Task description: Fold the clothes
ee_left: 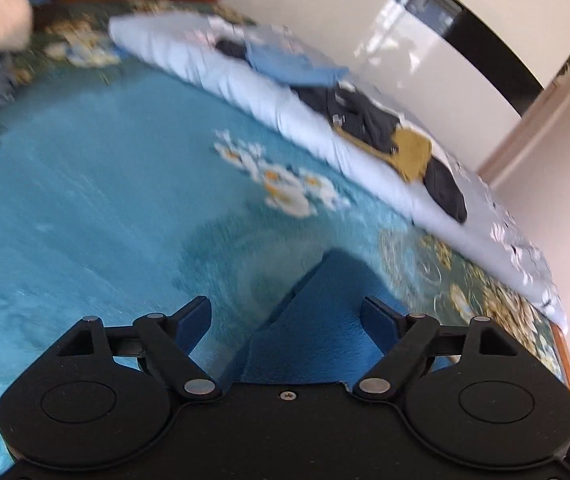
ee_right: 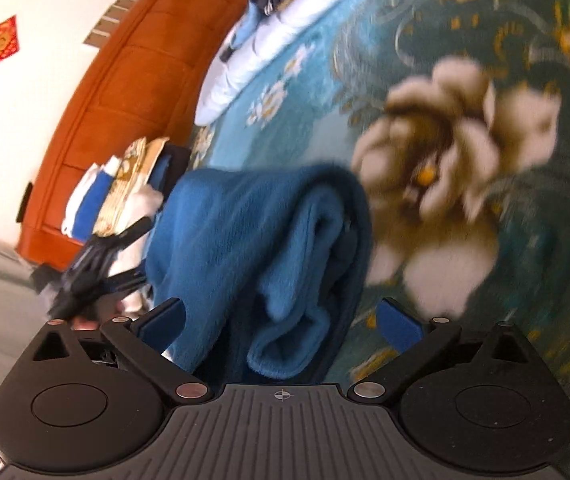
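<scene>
The bed (ee_left: pixel 85 200) is viewed from just behind the left claw (ee_left: pixel 285 320), close above and angled down toward the pale quilt (ee_left: pixel 245 92). From the right claw (ee_right: pixel 281 320), a rolled, close view is given over the blue garment (ee_right: pixel 253 232). Quilt (ee_right: pixel 277 24), bedspread and orange headboard (ee_right: pixel 125 80) are shared.

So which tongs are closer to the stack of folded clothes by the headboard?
Left. The left tongs hover right beside the stack; the right tongs sit further back, open around the blue garment.
</scene>
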Available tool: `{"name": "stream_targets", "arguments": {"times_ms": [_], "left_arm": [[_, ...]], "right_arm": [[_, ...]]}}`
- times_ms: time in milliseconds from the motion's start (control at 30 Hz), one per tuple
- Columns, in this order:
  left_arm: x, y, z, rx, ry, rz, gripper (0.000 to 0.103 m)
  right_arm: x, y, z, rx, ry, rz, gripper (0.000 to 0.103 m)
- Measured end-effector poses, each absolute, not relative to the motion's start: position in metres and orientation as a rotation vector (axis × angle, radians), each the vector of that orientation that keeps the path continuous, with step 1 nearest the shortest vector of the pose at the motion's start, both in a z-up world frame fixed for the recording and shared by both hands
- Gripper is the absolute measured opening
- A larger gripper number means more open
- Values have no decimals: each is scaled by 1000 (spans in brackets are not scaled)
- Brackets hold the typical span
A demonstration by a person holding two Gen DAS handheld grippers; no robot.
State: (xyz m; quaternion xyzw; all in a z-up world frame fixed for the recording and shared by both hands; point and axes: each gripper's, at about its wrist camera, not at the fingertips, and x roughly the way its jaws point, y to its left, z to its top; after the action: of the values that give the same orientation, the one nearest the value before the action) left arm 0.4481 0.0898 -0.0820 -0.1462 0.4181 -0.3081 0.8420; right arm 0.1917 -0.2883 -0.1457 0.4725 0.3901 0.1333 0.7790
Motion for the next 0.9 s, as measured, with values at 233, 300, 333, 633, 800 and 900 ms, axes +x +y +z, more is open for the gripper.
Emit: {"name": "stream_targets", "arguments": {"times_ms": [233,300,333,633,800,900], "left_arm": [[450,96,-113,-461,907,-753,83],[446,95,-120,-475,924,-775,83],[446,93,-123,-467,944,-773,83],[427,101,-139,-512,964,-728,81],[409,97,-132,-491,927,-695,66],[393,98,-126,-488,913,-682,57]], "right_arm": [[201,-271,-148,983,848,270,103],[204,-268,-147,984,852,285,103],[206,-267,-147,986,852,292,103],[213,-263,-146,953,870,264,75],[215,-270,-149,977,855,288,47],[216,-278,-141,944,842,292,43]]}}
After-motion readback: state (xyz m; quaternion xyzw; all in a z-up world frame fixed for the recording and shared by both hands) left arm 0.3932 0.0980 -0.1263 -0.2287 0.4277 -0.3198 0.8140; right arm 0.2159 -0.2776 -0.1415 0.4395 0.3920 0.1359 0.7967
